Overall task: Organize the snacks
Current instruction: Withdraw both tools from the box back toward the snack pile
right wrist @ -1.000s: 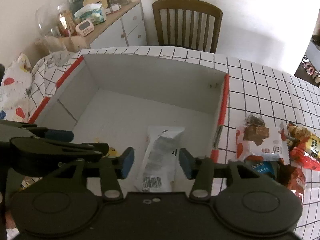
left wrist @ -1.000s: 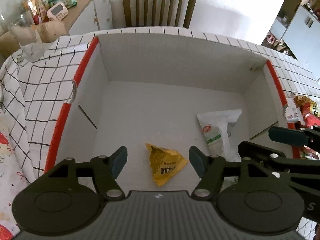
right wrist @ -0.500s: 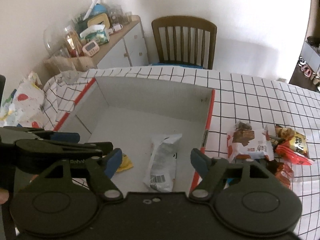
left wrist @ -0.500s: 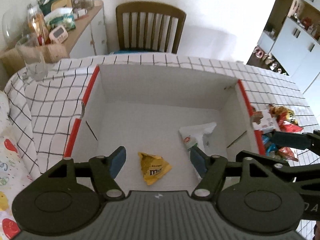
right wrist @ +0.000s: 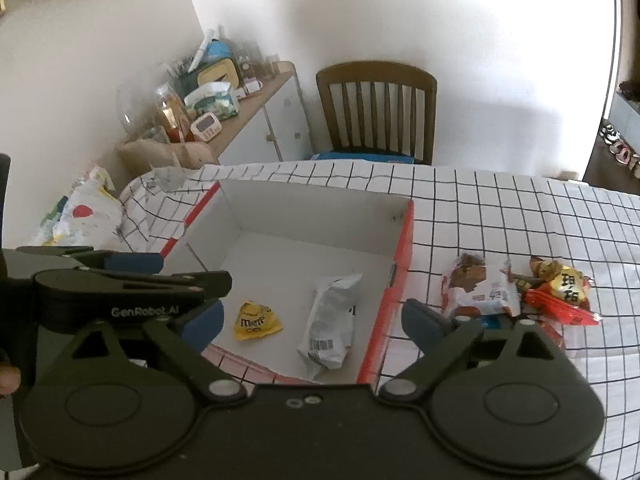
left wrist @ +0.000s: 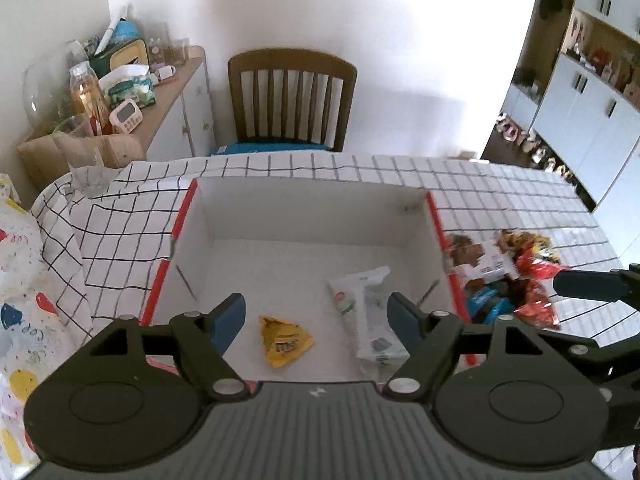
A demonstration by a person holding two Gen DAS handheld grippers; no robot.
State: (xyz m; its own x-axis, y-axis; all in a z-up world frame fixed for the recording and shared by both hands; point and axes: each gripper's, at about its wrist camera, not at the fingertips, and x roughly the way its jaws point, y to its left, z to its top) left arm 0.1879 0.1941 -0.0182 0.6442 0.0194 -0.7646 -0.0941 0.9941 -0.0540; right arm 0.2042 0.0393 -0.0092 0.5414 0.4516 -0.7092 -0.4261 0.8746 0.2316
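Observation:
A white box with red edges (left wrist: 312,208) (right wrist: 316,216) stands on the checked tablecloth. On its floor lie a yellow candy packet (left wrist: 284,340) (right wrist: 256,320) and a white snack packet (left wrist: 368,312) (right wrist: 332,320). My left gripper (left wrist: 316,316) hangs above the box's near left part, its jaws opening with nothing between them. My right gripper (right wrist: 312,318) hangs above the near right edge, jaws also opening and empty. A pile of red, white and orange snack packets (left wrist: 508,276) (right wrist: 520,292) lies on the table just right of the box.
A wooden chair (left wrist: 292,100) (right wrist: 376,108) stands behind the table. A sideboard (right wrist: 256,120) crowded with jars and a timer is at the back left. A glass (left wrist: 86,172) sits on the table's left corner. A patterned cloth (left wrist: 16,280) lies at the left.
Both grippers have risen and drawn back from the box, so more of the room shows. Both jaws have widened, the right far more. The two packets stay on the box floor.

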